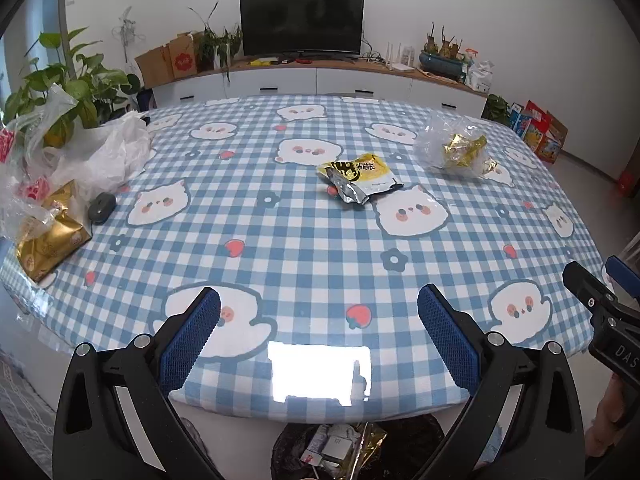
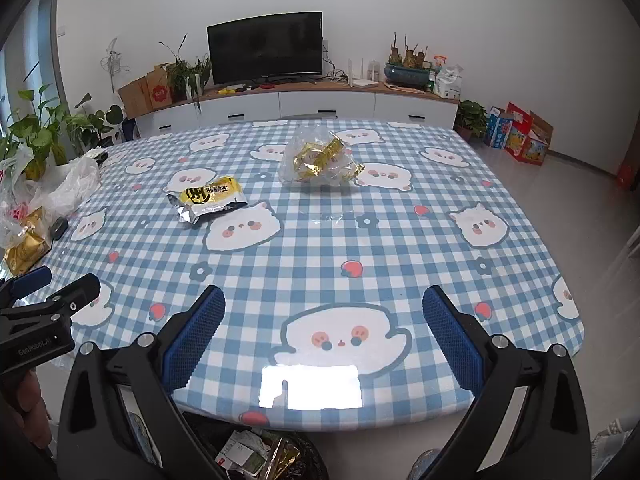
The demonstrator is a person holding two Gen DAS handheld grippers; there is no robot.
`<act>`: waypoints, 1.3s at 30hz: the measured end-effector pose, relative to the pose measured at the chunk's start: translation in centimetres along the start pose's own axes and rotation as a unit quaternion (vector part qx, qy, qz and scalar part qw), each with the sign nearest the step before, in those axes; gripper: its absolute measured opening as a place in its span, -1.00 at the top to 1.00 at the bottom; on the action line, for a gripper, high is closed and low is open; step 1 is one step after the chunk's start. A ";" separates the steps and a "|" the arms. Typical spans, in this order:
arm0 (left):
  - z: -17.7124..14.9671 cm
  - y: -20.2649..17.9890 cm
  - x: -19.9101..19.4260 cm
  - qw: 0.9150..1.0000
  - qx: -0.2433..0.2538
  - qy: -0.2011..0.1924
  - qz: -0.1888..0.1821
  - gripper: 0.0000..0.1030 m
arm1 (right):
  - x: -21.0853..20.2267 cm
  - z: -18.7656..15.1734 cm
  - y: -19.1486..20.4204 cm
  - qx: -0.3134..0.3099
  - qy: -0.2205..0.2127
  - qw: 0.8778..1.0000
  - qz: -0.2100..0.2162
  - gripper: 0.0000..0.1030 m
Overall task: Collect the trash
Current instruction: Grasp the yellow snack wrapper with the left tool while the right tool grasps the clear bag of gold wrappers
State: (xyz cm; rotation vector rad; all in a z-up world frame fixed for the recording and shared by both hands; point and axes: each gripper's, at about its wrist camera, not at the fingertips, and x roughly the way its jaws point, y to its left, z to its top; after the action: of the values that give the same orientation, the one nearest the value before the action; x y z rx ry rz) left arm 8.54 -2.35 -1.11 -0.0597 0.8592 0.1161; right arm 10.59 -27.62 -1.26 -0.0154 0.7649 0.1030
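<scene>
Hovering both grippers, left gripper [image 1: 319,300] and right gripper [image 2: 324,300], wide and empty at the near table edge, I am eyeing the yellow snack wrapper [image 1: 362,178] mid-table; its slick foil risks sliding away, and the crinkled clear bag [image 2: 318,158] farther off may spill.

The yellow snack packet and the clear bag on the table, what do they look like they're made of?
Yellow snack packet: probably foil-lined plastic film, since its torn end shows shiny creased silver. Clear bag: thin see-through plastic, crinkled and glinting, with gold wrappers visible inside.
</scene>
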 end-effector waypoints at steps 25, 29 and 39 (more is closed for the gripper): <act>9.7 -1.7 10.6 0.999 -0.013 0.046 -0.005 -0.88 | 10.9 10.3 -0.7 -0.005 0.018 1.000 -0.013 -0.85; 11.5 -2.3 13.3 0.998 -0.011 0.059 -0.003 -0.88 | 13.7 12.9 -0.3 -0.015 0.016 1.000 -0.020 -0.85; 13.7 -3.7 19.7 0.996 -0.005 0.092 0.010 -0.88 | 21.8 16.9 0.9 -0.008 0.071 0.997 -0.013 -0.84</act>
State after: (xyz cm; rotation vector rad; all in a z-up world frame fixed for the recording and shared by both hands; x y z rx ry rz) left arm 31.99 -3.08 -7.11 -0.0721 1.0441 0.1342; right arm 37.80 -23.90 -4.17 -0.0483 0.9063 0.0830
